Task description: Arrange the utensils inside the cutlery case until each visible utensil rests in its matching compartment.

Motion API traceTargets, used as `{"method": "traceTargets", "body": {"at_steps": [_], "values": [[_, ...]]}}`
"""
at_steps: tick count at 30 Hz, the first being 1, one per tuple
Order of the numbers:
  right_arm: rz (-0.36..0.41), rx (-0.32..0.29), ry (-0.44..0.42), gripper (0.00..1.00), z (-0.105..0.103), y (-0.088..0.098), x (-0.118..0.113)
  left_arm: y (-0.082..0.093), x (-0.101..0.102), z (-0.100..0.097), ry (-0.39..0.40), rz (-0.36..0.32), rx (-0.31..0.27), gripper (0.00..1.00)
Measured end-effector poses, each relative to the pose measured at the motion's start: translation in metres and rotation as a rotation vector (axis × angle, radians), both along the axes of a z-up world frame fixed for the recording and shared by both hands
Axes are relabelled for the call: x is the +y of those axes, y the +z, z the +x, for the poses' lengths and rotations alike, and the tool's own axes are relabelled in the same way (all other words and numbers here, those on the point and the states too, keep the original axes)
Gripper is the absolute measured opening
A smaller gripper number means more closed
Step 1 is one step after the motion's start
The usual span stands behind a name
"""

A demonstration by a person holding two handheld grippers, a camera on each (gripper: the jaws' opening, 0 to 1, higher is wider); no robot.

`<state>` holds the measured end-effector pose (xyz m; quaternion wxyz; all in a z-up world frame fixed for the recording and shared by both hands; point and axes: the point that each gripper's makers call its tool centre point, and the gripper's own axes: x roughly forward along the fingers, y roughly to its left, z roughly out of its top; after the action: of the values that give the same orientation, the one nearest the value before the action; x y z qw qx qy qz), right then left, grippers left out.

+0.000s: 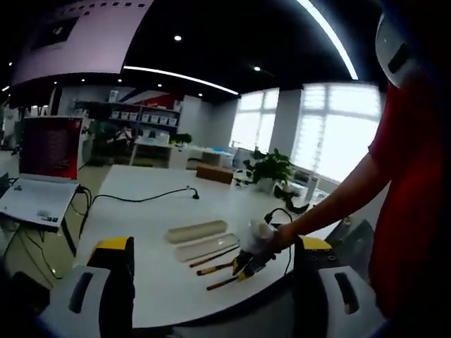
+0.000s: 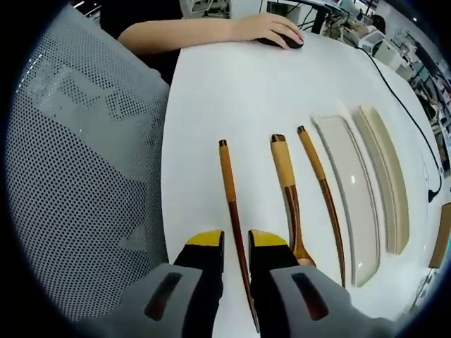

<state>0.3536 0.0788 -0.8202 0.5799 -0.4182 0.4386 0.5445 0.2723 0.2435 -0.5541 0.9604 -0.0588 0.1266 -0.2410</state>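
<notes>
Three wood-handled utensils lie side by side on the white table [image 2: 211,84]: a thin one [image 2: 227,183], a spoon [image 2: 284,172] and another thin one [image 2: 318,179]. To their right lie the two long cream halves of the cutlery case [image 2: 349,190] [image 2: 387,176], both with nothing in them. My right gripper [image 2: 237,241] is low over the thin left utensil, jaws a little apart on either side of its shaft. In the left gripper view, my left gripper [image 1: 215,246] hangs wide open above the near table edge, well back from the case [image 1: 197,230], the utensils [image 1: 218,268] and the hand-held right gripper [image 1: 254,257].
A person's hand [image 2: 261,27] rests on a mouse [image 2: 285,42] at the far end. A grey mesh chair [image 2: 77,176] stands left of the table. A black cable [image 1: 141,198], a laptop [image 1: 42,176] and a potted plant [image 1: 271,169] sit farther off. A person in red [image 1: 412,183] stands at the right.
</notes>
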Motion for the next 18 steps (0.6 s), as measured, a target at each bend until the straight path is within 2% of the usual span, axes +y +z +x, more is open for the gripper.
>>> {"method": "traceTargets", "body": {"at_steps": [1, 3, 5, 7, 8, 9, 10, 11, 12, 18], "values": [[-0.010, 0.002, -0.003, 0.09, -0.001, 0.000, -0.001, -0.001, 0.002, 0.000, 0.007, -0.008, 0.015, 0.89], [-0.008, -0.002, -0.001, 0.10, -0.002, 0.000, -0.001, -0.006, 0.003, 0.002, 0.017, -0.028, 0.048, 0.92], [-0.018, -0.009, 0.007, 0.08, -0.001, 0.000, -0.003, -0.005, 0.003, 0.003, 0.020, -0.024, 0.035, 0.92], [-0.006, -0.006, -0.004, 0.07, -0.001, -0.001, -0.002, -0.007, 0.004, 0.006, 0.022, 0.029, 0.010, 0.86], [0.000, 0.002, -0.009, 0.08, -0.002, -0.001, -0.001, -0.011, 0.007, 0.007, 0.032, 0.068, 0.017, 0.82], [0.005, 0.007, -0.016, 0.08, -0.002, 0.000, -0.001, -0.018, 0.012, 0.006, 0.053, 0.097, 0.052, 0.78], [0.004, 0.004, -0.015, 0.08, -0.001, -0.001, 0.000, -0.025, 0.012, 0.003, 0.060, 0.074, 0.109, 0.79], [-0.001, 0.000, -0.013, 0.07, -0.001, -0.001, -0.001, -0.025, 0.010, 0.003, 0.049, 0.037, 0.114, 0.81], [-0.018, -0.007, -0.006, 0.07, 0.000, -0.003, -0.003, -0.020, 0.009, 0.005, 0.045, -0.013, 0.084, 0.85], [-0.029, -0.005, 0.014, 0.05, 0.002, -0.002, 0.000, -0.018, 0.010, 0.003, 0.040, -0.030, 0.093, 0.88]]}}
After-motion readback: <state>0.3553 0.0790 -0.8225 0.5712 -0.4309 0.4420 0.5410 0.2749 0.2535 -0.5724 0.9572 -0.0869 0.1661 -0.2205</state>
